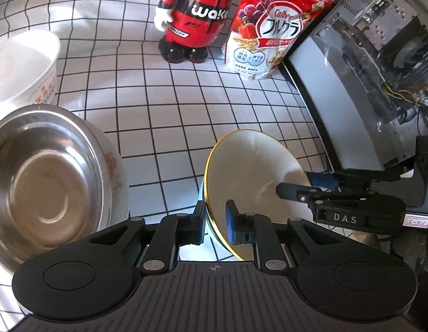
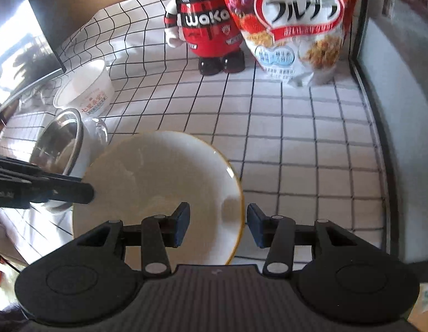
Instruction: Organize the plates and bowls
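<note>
A white bowl with a gold rim (image 1: 252,177) is tilted above the table. My left gripper (image 1: 215,222) is shut on its near rim. My right gripper (image 2: 218,225) is open, with the bowl's right rim (image 2: 158,193) between its jaws but not touching them; it shows in the left wrist view (image 1: 302,189) at the bowl's far edge. A steel bowl (image 1: 39,182) sits nested in a white floral bowl (image 1: 115,171) at the left. A white printed bowl (image 1: 23,66) stands behind them.
A red and black figurine (image 1: 194,16) and a red cereal bag (image 1: 272,25) stand at the back of the grid-patterned tablecloth (image 1: 172,105). An open computer case (image 1: 379,69) lines the right edge. A monitor (image 2: 20,55) stands at the far left.
</note>
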A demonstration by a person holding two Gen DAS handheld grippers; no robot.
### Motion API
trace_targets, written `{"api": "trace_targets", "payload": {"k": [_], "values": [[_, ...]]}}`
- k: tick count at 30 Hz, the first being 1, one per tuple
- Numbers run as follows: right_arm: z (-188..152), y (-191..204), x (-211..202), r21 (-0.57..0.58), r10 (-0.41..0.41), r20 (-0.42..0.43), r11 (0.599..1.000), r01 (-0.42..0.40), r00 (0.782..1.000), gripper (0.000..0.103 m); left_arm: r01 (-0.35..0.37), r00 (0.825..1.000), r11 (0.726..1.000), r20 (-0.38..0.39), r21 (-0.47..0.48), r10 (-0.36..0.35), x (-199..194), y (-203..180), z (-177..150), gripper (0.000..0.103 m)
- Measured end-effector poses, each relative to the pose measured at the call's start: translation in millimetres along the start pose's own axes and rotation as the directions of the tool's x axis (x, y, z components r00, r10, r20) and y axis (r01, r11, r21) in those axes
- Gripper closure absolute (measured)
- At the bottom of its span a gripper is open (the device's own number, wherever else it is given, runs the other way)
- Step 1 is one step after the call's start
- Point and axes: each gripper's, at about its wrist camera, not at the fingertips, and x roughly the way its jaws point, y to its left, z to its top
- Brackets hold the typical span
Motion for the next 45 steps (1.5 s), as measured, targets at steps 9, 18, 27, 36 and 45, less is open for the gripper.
{"api": "trace_targets", "payload": {"k": [9,18,27,36,45], "values": [[0,2,-10,-0.002,-0.009,0.016,1.000,0.009,1.000,0.056,-0.038,0.999,0.999,-0.006,0.014,0.038,11,-5,2,0.086],[3,7,-8,-0.030,-0.037,0.009,0.999,0.037,0.999,0.056,-0.020,1.000,1.000,-0.007,-0.004,0.020,11,-2,0,0.086],[22,22,-32,-0.104,-0.129,0.104,0.985,0.140,0.986,0.056,0.020,0.997,1.000,0.071,-0.020,-0.019,-19,16,-1,0.085],[74,85,-43,-0.146,-0.045,0.247,0.986,0.084,0.968,0.044,-0.017,0.966,0.972,0.247,-0.235,0.076,-87,102,15,0.085],[116,171,2,-0.314,-0.094,0.275,0.932,0.182,0.957,0.043,-0.077,0.920,0.865,0.299,-0.495,0.252,-122,229,41,0.085]]}}
